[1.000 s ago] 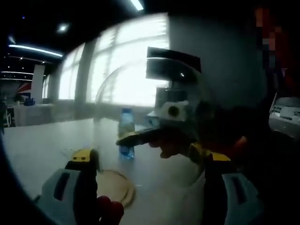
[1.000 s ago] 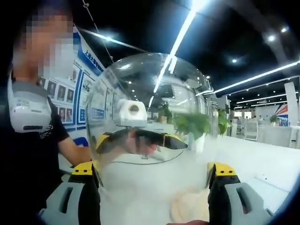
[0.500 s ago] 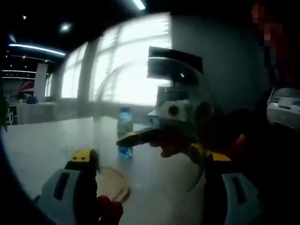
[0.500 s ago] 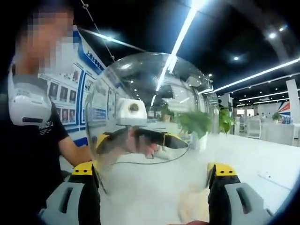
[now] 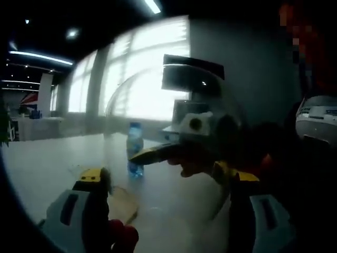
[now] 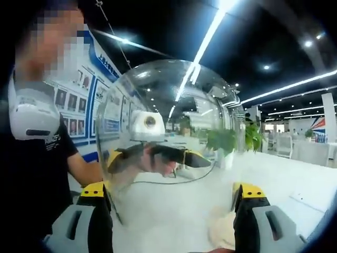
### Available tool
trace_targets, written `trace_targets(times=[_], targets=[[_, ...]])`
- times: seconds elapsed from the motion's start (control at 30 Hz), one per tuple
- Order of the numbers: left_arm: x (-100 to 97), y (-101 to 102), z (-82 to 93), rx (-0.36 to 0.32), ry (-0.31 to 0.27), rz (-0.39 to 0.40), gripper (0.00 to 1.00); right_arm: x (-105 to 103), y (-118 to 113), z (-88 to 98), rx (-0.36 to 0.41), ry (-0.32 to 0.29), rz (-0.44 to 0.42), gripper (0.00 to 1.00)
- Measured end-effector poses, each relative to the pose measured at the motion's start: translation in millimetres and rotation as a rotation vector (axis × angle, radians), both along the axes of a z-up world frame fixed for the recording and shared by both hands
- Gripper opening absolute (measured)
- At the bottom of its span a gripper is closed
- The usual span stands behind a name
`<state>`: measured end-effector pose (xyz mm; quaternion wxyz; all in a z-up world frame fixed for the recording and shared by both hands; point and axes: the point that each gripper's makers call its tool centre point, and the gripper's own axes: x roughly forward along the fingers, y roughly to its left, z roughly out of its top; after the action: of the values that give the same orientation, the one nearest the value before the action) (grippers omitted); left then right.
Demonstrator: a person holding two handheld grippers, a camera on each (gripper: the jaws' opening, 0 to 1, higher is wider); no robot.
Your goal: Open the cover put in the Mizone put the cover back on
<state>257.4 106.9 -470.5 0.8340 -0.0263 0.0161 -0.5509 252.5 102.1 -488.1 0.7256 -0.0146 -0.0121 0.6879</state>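
Cover (image 6: 168,137), a clear dome, is held up off the white table (image 5: 42,163) between both tools: the right gripper (image 6: 174,203) has its jaws on either side of the rim, and the left gripper (image 5: 166,192) likewise brackets it from the opposite side. Whether either set of jaws truly pinches the plastic I cannot tell through the glare. The Mizone (image 5: 135,149) stands upright on the table beyond the dome, near a round wooden base (image 5: 124,203). To do this step well, keep the dome level, carry it well clear of the base, and set it down gently before reaching for the bottle.
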Motion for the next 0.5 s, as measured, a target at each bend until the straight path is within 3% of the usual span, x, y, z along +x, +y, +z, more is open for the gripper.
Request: trace_targets(times=[0.5], targets=[[-15.0, 2, -8.5, 0.017, 0.003, -0.005, 0.83, -17, 3, -10.8, 0.001, 0.016, -0.009, 0.90]])
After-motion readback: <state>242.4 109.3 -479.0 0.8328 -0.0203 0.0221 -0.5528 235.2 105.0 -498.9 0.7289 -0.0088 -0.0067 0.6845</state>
